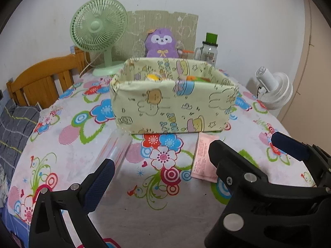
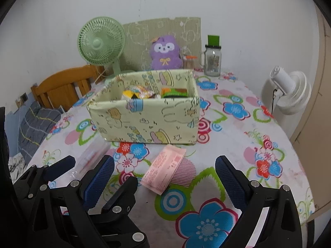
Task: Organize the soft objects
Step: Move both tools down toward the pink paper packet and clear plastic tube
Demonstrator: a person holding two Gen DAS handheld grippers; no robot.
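The left tool (image 1: 194, 165) hangs low over the bench (image 1: 128, 206) with its fingers spread wide and nothing between them. Ahead of it and slightly toward its right finger lies a flat pink packet (image 1: 203, 157), apart from both pads. A clear plastic packet (image 1: 115, 150) lies just beyond the tip of its left finger. Further ahead stands the pale yellow fabric box (image 1: 171, 105), its near wall close behind both packets, with a few colourful soft items showing over the rim.

The right tool (image 2: 164, 175) is likewise spread and empty. The pink packet (image 2: 164, 169) lies ahead of it, between the lines of its two fingers, touching neither. The fabric box (image 2: 144, 117) stands beyond the packet, slightly toward the left finger, holding soft items (image 2: 138, 94).
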